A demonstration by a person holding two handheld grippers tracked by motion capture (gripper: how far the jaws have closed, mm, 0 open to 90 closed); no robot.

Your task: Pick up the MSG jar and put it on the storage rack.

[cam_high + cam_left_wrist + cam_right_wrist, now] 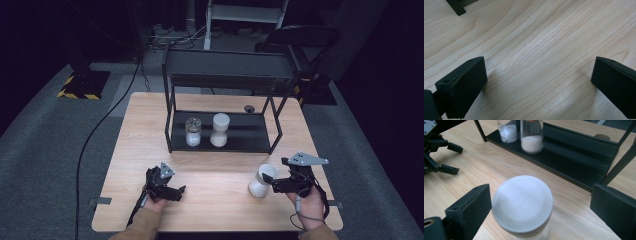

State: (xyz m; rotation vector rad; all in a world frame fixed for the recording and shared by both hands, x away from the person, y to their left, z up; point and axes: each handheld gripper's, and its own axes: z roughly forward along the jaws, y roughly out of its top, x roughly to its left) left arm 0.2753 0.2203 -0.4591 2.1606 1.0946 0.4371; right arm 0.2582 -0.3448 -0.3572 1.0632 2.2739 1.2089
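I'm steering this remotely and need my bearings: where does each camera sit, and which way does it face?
High view: above the person's side, looking forward and down on the wooden table, the black shelf rack, both forearms, left gripper and right gripper.
Left gripper view: rides the left gripper, facing bare tabletop between its open jaws.
Right gripper view: rides the right gripper, facing the rack; its open jaws flank a white-lidded jar.
Shared: high and right gripper views both show that jar and two jars on the rack's lower shelf.
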